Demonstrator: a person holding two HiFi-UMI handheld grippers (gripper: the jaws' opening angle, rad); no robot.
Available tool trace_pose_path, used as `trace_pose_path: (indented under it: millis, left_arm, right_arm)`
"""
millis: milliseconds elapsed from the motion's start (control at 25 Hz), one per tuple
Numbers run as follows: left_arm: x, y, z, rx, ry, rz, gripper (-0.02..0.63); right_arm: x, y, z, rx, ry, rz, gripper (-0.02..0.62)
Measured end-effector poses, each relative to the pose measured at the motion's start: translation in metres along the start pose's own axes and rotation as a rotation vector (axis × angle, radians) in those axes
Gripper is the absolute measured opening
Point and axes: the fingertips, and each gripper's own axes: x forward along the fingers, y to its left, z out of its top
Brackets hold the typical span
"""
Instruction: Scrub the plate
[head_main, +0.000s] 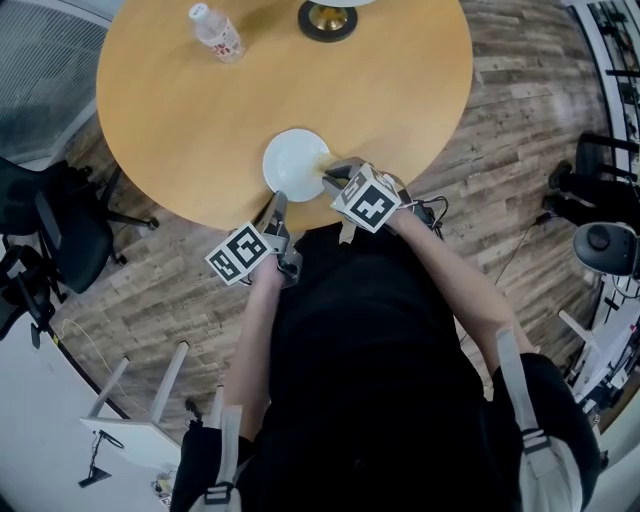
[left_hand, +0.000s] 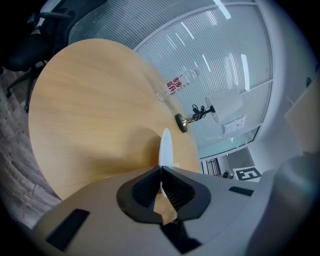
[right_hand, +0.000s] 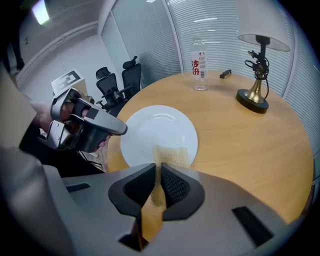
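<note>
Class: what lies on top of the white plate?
A tan scrub pad, pinched by the right gripper, rests on the plate's near edge; the surface beneath it is hidden.

Left claw (head_main: 274, 203): mine, jaws closed on the rim of the plate (head_main: 293, 162) at its 7 o'clock. My bare left forearm (head_main: 255, 330) runs straight back toward 6 o'clock.
Right claw (head_main: 333, 172): mine, jaws pinched on a tan scrub pad (right_hand: 172, 152), reaching in from 4 o'clock. My right forearm (head_main: 455, 275) angles inward with the elbow out.
</note>
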Motion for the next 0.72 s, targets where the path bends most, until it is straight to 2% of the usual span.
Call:
trace_pose_path:
  millis: [280, 560, 720]
  left_arm:
    - [0.000, -0.003, -0.001, 0.018, 0.003, -0.006, 0.023]
    - [0.001, -0.017, -0.002, 0.158, 0.022, 0.007, 0.023]
    - [0.002, -0.019, -0.002, 0.143, 0.018, -0.001, 0.023]
  right_arm:
    - [0.003, 0.041, 0.021, -0.043, -0.037, 0.077, 0.037]
    - [-0.007, 0.047, 0.069, -0.054, -0.149, 0.100, 0.037]
    - [-0.009, 0.046, 0.084, -0.057, -0.191, 0.097, 0.037]
